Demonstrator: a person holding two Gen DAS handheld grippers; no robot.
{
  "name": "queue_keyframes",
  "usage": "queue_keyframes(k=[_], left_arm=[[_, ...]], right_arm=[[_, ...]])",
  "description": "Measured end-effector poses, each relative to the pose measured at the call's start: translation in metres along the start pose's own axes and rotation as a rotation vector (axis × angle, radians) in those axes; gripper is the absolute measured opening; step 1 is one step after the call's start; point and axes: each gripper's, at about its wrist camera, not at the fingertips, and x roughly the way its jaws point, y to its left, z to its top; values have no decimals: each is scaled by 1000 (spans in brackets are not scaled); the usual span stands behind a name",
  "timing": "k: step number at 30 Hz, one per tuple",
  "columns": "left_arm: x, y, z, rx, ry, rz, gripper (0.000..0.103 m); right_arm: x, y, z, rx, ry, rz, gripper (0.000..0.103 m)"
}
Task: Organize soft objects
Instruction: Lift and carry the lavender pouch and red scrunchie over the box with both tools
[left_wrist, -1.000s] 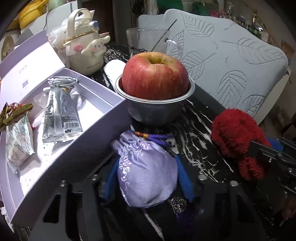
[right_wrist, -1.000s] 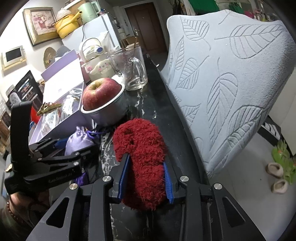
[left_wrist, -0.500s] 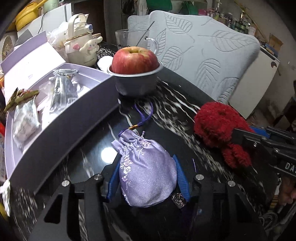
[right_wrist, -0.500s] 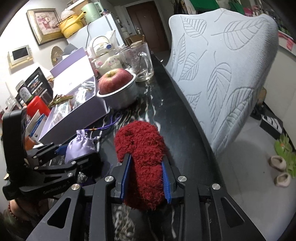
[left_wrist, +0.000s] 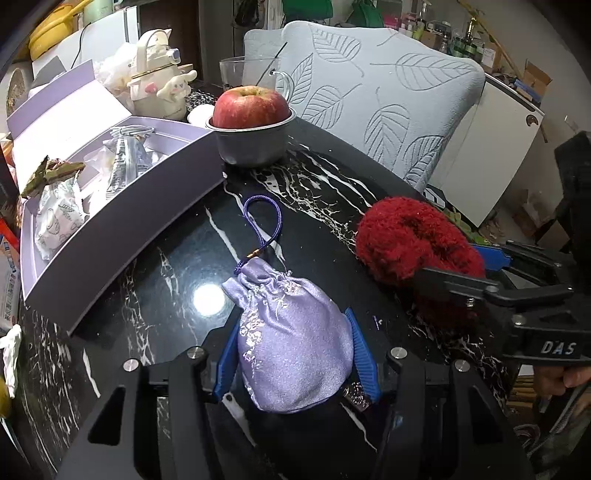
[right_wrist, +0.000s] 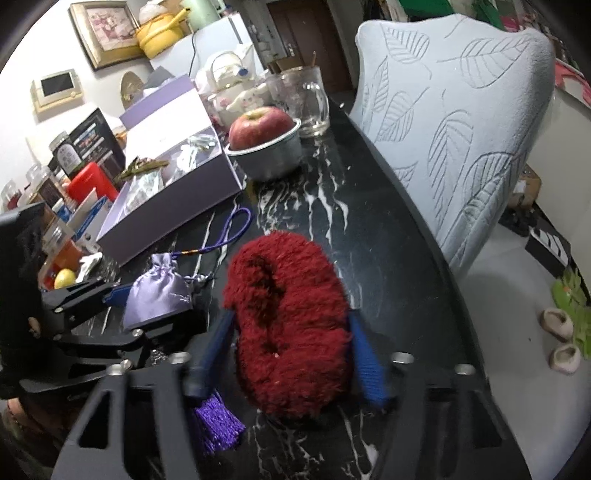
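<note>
A lilac satin drawstring pouch (left_wrist: 291, 339) with a purple cord loop (left_wrist: 264, 225) lies on the black marble table (left_wrist: 177, 258); my left gripper (left_wrist: 295, 354) is shut on it, blue pads against both its sides. It also shows in the right wrist view (right_wrist: 157, 291). A fluffy dark red soft object (right_wrist: 291, 321) lies between the fingers of my right gripper (right_wrist: 291, 354), whose jaws have spread slightly, the pads just off its sides. The red object also shows in the left wrist view (left_wrist: 417, 240), to the right of the pouch.
An open lilac gift box (left_wrist: 110, 236) with packets stands to the left. A metal bowl (left_wrist: 255, 144) holds an apple (left_wrist: 251, 107). Behind are a glass mug (right_wrist: 306, 99) and a cartoon teapot (left_wrist: 159, 92). A leaf-patterned chair back (right_wrist: 454, 122) borders the table's right edge.
Both grippers drew back from the bowl, dragging the pouch and red object toward the table's near end. The right jaws widened, loosening their grip on the red object.
</note>
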Motion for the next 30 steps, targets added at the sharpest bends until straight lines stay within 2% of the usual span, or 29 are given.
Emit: queue_keyframes(k=[3, 5, 8, 16, 30], left_arm=[[-3, 0, -3, -7, -4, 4, 53], [-6, 1, -5, -10, -8, 5, 53], [-9, 2, -6, -13, -13, 9, 53], [-28, 2, -10, -15, -46, 9, 53], [-86, 24, -27, -40, -132, 54, 53]], right_arm=[[5, 2, 0, -3, -7, -22, 63], [6, 1, 0, -1, -8, -38, 46], [2, 1, -1, -11, -29, -44, 32], [-17, 11, -7, -25, -69, -15, 29], [-51, 65, -19, -86, -125, 53, 29]])
